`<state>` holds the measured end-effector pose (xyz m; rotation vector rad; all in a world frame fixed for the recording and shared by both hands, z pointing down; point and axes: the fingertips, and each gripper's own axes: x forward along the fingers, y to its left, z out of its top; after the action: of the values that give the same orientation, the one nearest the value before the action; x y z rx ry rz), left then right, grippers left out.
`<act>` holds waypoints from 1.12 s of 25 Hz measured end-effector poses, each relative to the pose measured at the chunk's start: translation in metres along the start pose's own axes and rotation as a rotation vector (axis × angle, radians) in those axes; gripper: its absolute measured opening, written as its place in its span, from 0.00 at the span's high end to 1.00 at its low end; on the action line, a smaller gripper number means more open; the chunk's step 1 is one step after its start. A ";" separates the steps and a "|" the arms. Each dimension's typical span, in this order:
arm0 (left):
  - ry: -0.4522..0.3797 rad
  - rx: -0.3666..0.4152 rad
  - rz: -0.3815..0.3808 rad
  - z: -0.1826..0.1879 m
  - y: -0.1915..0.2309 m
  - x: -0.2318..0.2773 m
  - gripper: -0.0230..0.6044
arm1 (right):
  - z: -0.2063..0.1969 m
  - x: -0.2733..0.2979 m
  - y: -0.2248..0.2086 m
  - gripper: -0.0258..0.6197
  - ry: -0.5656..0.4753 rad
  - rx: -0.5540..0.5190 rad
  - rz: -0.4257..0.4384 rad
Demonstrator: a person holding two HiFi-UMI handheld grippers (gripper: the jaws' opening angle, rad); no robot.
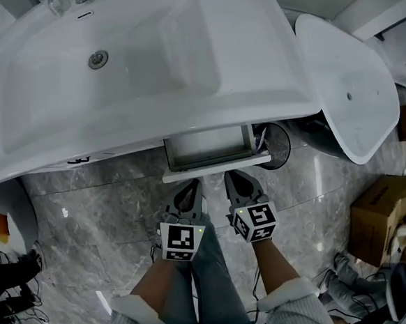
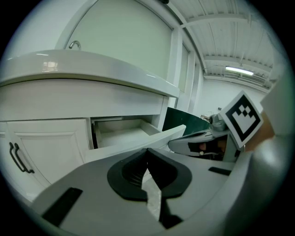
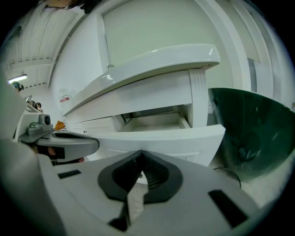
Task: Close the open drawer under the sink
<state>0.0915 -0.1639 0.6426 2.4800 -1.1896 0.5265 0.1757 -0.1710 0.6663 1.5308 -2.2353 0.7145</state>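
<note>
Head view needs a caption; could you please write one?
Left hand-held gripper and right hand-held gripper, both shut, before the open drawer under the sink.

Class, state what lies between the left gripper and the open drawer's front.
Between left gripper and drawer lies only grey floor, shown in the head view.

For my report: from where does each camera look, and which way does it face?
Head view: on the person's head, facing steeply down at sink, open drawer and floor; both forearms, left gripper and right gripper show.
Left gripper view: on the left gripper, facing the drawer; its shut jaws show.
Right gripper view: on the right gripper, facing the drawer; its shut jaws show.
All three share the drawer.
</note>
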 end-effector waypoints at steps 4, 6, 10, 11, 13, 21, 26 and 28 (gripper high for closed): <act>0.001 0.033 -0.019 0.000 0.001 0.004 0.94 | 0.003 0.001 -0.001 0.94 -0.023 -0.005 -0.012; -0.002 0.031 -0.020 0.000 0.002 0.005 0.94 | 0.005 0.003 -0.001 0.95 -0.034 -0.008 -0.019; -0.007 0.022 -0.018 0.002 0.004 0.005 0.94 | 0.008 0.004 0.000 0.94 -0.041 0.000 -0.030; -0.008 0.022 -0.018 0.003 0.004 0.005 0.94 | 0.009 0.003 0.000 0.95 -0.044 0.003 -0.033; -0.011 0.017 -0.017 0.008 0.006 0.007 0.94 | 0.012 0.005 -0.001 0.94 -0.050 0.011 -0.038; -0.017 0.048 -0.001 0.018 0.019 0.017 0.94 | 0.023 0.018 -0.005 0.94 -0.048 -0.001 -0.029; -0.020 0.041 0.005 0.023 0.023 0.020 0.94 | 0.027 0.023 -0.006 0.95 -0.058 0.004 -0.028; -0.022 0.044 0.009 0.024 0.025 0.022 0.94 | 0.028 0.026 -0.006 0.94 -0.060 0.001 -0.026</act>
<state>0.0888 -0.2043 0.6353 2.5248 -1.2105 0.5350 0.1725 -0.2087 0.6581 1.5994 -2.2536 0.6704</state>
